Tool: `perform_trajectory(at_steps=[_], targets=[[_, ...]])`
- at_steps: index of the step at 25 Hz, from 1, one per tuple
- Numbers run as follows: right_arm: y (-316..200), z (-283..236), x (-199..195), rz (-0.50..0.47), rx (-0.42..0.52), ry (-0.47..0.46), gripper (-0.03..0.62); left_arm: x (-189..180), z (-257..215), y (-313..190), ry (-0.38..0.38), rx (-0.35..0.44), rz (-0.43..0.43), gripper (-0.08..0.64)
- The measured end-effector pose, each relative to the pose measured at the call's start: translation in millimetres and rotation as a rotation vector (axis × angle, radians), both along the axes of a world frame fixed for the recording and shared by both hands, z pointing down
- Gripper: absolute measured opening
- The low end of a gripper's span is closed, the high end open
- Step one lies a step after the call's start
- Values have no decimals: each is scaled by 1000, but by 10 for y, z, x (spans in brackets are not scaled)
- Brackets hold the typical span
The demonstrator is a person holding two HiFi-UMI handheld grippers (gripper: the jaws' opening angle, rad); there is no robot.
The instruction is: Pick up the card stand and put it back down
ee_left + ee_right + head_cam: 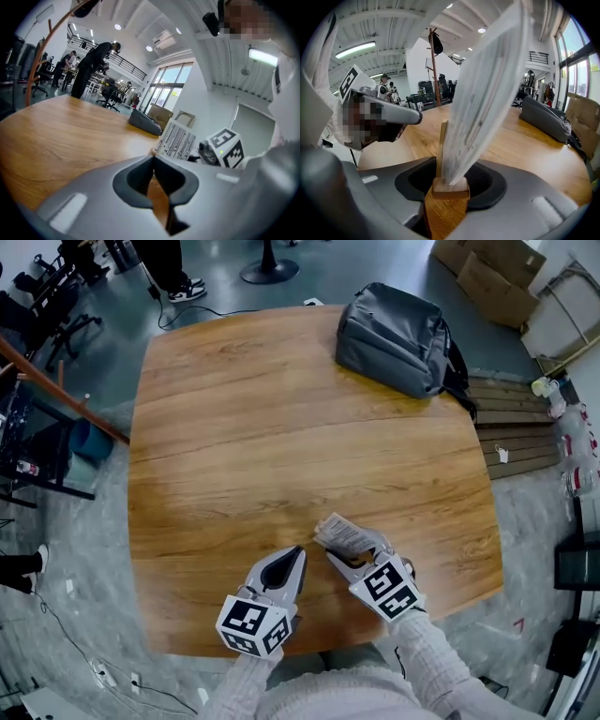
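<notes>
The jaws of the right gripper (349, 557) hold the card stand (343, 532) by its wooden foot near the front edge of the worktop (281, 427), so I would keep it upright and move slowly; the jaws of the left gripper (298, 554) are together, empty.

Table layout: front edge, far corner.
Card stand (342, 533) near the table's (234, 427) front edge, between the right gripper's (352, 547) jaws. Left gripper (298, 554) just left of it. Backpack (394, 338) on far right corner, well apart.

Bright overhead lighting; fisheye edges; card stand (480, 93) seemingly blurred
</notes>
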State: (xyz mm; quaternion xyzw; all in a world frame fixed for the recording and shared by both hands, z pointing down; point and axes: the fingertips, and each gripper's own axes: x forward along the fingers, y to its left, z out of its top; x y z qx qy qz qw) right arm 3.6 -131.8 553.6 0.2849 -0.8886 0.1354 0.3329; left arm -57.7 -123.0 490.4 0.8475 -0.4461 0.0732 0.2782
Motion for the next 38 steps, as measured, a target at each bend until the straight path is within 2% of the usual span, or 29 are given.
perform_trajectory(at_steps=[7,21,27,36,38], targets=[[0,215,-13,-8,-10,36,183,34,204,88,15,-40,-3,9],[65,424,-3,-5,-26,42,176,41,259,145,28,-58,-6,8],[65,440,-45,-15,8,44,181,-9,265,171,26,-62,0,8],[59,415,-49,17,5,-3,186,-9,164,208,33,-47,35,8],[54,373,-64,33,6,-28,223,-25,151,220,28,-47,37,8]])
